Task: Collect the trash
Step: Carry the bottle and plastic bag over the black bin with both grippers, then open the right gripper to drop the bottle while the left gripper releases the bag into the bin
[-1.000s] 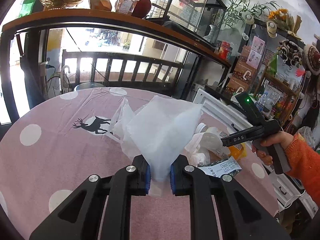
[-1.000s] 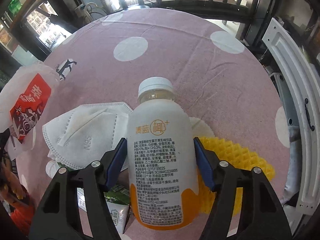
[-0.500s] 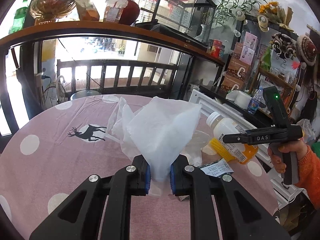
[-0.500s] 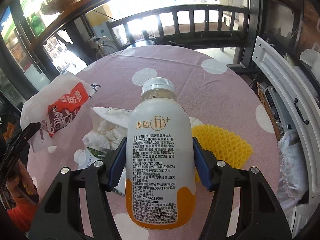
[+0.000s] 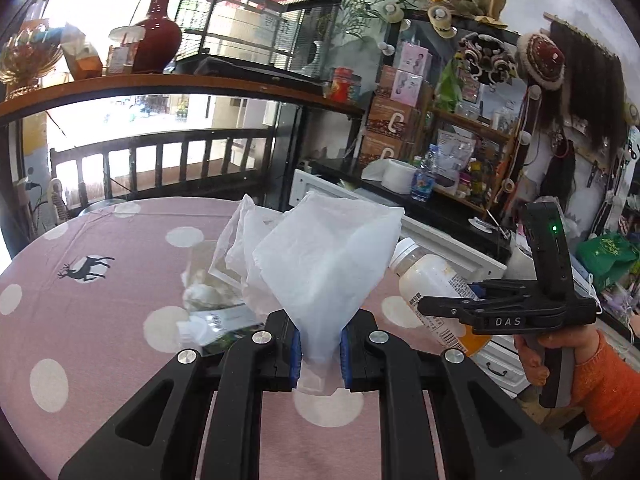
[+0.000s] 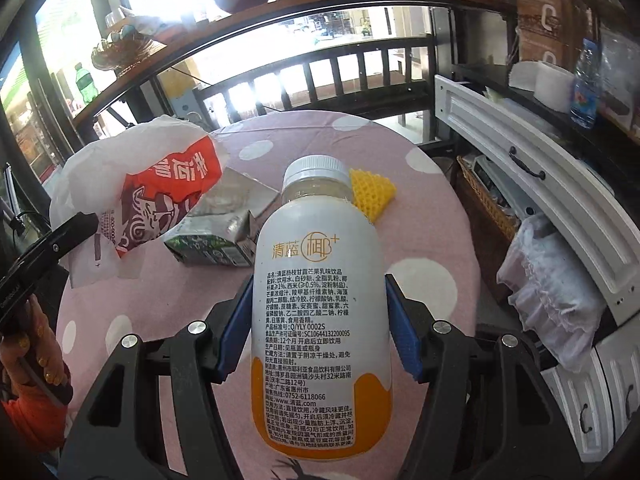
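My left gripper is shut on a white plastic bag and holds it up above the pink dotted table. The bag shows in the right wrist view with a red print. My right gripper is shut on a white and orange drink bottle, lifted off the table. The bottle also shows in the left wrist view, right of the bag. A green crushed carton, a yellow foam net and crumpled paper lie on the table.
A white cabinet with drawers stands right of the table. A dark railing and a wooden shelf with a red vase are behind it. Shelves with goods fill the right.
My right gripper has lifted the bottle off the table and swung it up beside the bag. My left gripper has risen slightly with the bag.
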